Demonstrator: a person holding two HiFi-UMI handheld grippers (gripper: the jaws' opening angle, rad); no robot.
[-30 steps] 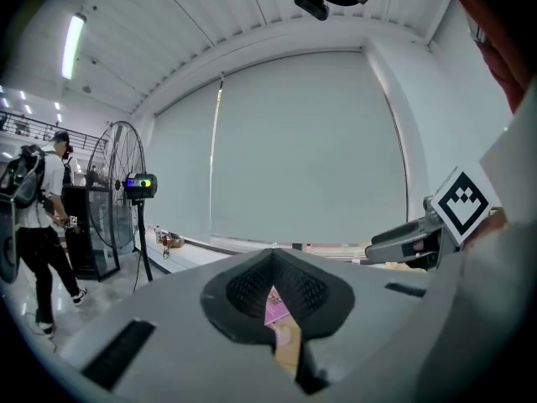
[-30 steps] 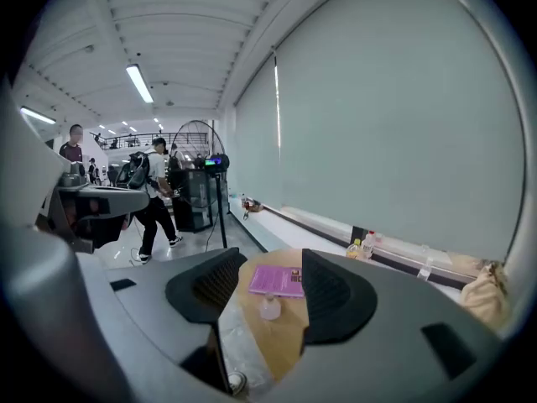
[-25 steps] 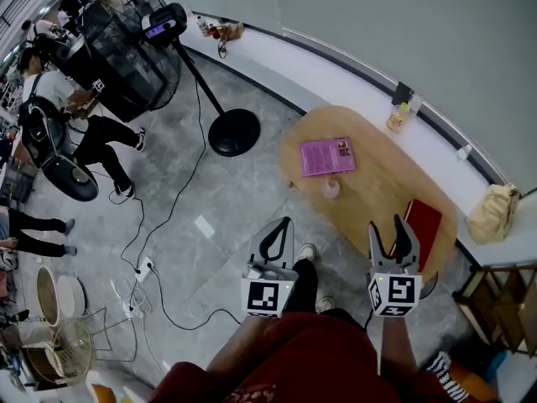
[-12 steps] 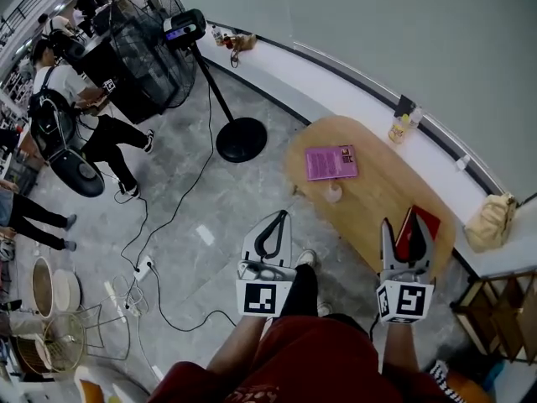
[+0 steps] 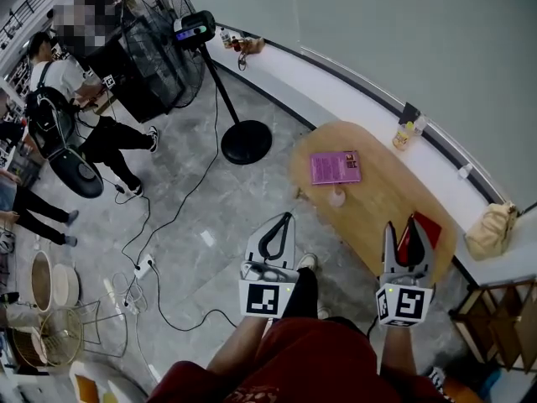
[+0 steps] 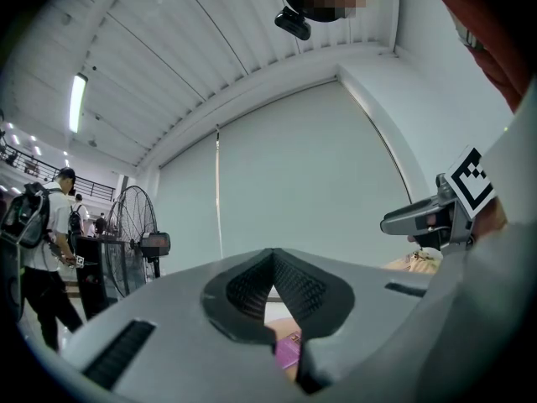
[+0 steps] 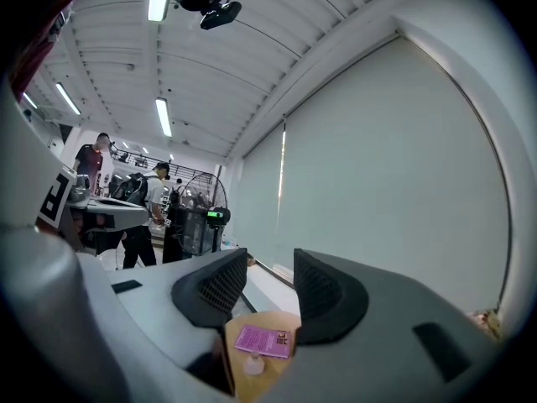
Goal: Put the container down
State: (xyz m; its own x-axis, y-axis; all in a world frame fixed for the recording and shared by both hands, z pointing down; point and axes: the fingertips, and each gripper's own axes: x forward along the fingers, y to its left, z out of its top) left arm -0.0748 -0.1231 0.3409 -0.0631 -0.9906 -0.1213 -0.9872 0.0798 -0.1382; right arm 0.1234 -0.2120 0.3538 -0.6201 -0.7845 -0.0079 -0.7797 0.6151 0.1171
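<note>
Small clear container (image 5: 336,197) upright on oval wooden table (image 5: 377,212), just beside pink booklet (image 5: 335,167), same spot as before, right gripper (image 5: 401,227) empty, jaws closing from earlier wide spread, now over red book (image 5: 424,227), left gripper (image 5: 287,218) pinched together, empty.

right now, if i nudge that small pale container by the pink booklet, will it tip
Probably light: the small pale container looks translucent and little. It stands upright beside the pink booklet, so a high push may tip it; a low one likely slides it across the smooth wooden table.
</note>
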